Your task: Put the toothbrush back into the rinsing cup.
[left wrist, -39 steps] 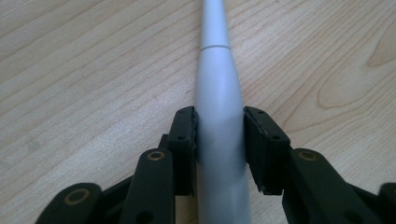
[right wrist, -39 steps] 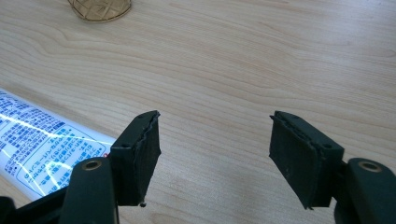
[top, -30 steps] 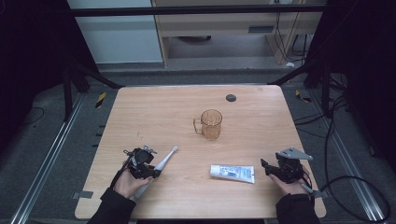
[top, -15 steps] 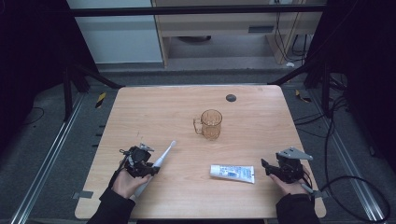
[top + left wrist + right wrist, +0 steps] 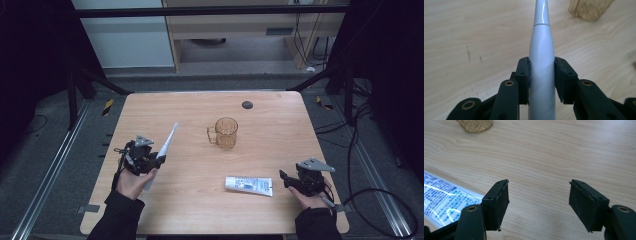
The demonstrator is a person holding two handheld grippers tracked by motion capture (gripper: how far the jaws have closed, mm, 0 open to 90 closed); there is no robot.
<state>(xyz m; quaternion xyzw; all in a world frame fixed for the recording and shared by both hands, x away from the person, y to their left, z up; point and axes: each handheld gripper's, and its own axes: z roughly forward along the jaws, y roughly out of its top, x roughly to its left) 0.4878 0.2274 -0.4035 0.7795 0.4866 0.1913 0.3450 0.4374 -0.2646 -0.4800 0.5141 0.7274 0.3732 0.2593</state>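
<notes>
A slim white toothbrush handle [image 5: 167, 140] is lifted off the table at the left, its tip pointing up and away. My left gripper [image 5: 153, 161] is shut on it, and in the left gripper view both jaws press against the white toothbrush handle [image 5: 541, 62]. An amber glass mug [image 5: 226, 133] stands upright in the middle of the table. Just left of my right gripper [image 5: 285, 179] lies a white toothpaste tube [image 5: 248, 185], flat on the wood. In the right gripper view my right gripper [image 5: 539, 200] stands open over bare wood, with the toothpaste tube [image 5: 446, 197] beside its left jaw.
A small black round disc [image 5: 247, 105] sits near the far edge of the wooden table [image 5: 280, 135]. The mug [image 5: 590, 8] lies ahead and right of the held handle. Cables and metal rails run along the floor on both sides.
My left gripper has lifted the toothbrush handle off the table and tilted its tip upward. The right gripper and the tube have stayed put.
</notes>
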